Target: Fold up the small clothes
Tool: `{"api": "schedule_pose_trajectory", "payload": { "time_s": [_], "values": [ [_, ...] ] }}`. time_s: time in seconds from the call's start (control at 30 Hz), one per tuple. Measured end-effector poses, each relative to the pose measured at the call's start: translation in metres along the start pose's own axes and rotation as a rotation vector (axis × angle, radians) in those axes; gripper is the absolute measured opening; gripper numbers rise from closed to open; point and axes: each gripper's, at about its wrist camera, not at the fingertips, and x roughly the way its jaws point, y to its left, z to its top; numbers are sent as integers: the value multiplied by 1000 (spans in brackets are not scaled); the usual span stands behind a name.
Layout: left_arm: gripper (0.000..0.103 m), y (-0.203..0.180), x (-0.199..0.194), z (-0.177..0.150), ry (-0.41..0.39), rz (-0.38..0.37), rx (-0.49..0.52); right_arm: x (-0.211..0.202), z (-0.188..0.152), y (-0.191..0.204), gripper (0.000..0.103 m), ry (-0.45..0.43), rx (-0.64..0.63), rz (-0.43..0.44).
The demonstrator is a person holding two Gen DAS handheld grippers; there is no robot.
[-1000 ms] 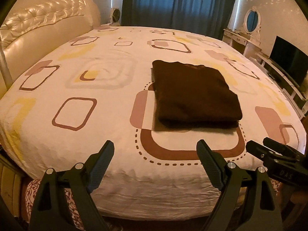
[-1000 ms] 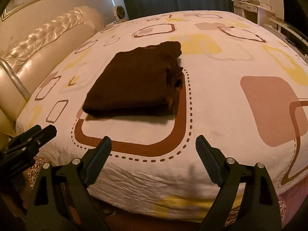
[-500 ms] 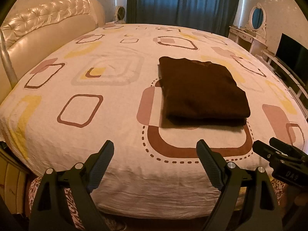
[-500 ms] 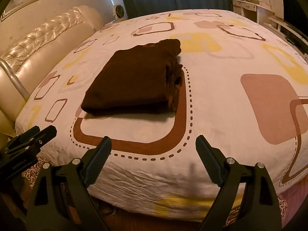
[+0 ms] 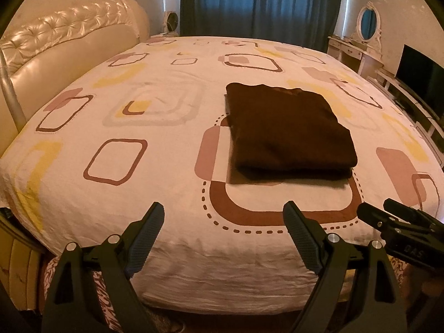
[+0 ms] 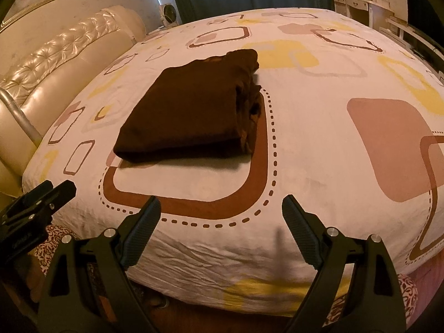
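A dark brown garment [image 5: 285, 130] [image 6: 194, 111] lies folded into a neat rectangle on the patterned bed sheet [image 5: 155, 127] [image 6: 319, 144], near the bed's front edge. My left gripper [image 5: 223, 236] hangs open over the front edge of the bed, well short of the garment, with nothing between its fingers. My right gripper [image 6: 220, 229] is open too, empty, at the same edge and apart from the cloth. Each gripper shows in the other's view: the right one [image 5: 402, 230] at the lower right, the left one [image 6: 33, 211] at the lower left.
A tufted cream headboard [image 5: 63, 44] runs along the bed's left side. Dark blue curtains [image 5: 260, 5] hang behind. A white dressing table with an oval mirror [image 5: 366, 30] and a television [image 5: 421, 77] stand to the right. A metal pole [image 5: 11, 97] rises at the left.
The left wrist view has shifted slightly, so the garment sits a little further right and lower in it. The garment itself lies unmoved and both grippers stay open.
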Motion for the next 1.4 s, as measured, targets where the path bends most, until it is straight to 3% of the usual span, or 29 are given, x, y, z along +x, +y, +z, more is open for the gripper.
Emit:
{"api": "schedule_pose_trajectory", "payload": {
  "time_s": [0.27,1.4],
  "values": [
    [86,-1,0,1,-7,28,5,1,-1,1,89,5,-3,2],
    [86,0,1,2,9,14,-12,4,-5,7,89,16,-16,7]
  ]
}}
